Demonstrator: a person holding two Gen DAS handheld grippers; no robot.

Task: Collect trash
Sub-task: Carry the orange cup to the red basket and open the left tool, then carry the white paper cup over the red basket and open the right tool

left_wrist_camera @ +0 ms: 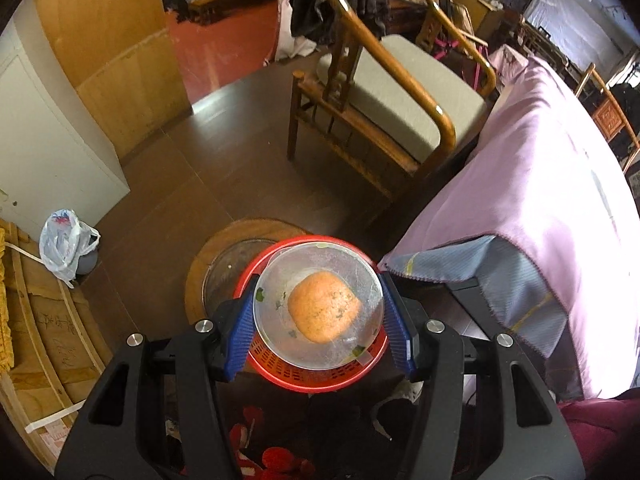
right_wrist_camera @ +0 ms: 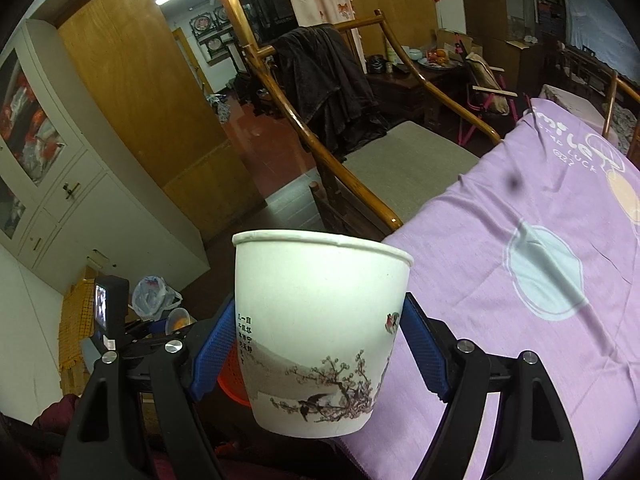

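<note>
Left gripper (left_wrist_camera: 319,320) pinching a clear plastic bowl (left_wrist_camera: 320,306) with an orange lump (left_wrist_camera: 325,307) inside, held over the red basket (left_wrist_camera: 316,376) on the floor, right gripper (right_wrist_camera: 320,354) clamping a printed paper cup (right_wrist_camera: 318,336) upright, off the purple-covered table's (right_wrist_camera: 520,280) near edge

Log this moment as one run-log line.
left gripper: shut on clear cup, above red basket | right gripper: shut on paper cup

Close, downward wrist views (shared chair (left_wrist_camera: 400,92))
</note>
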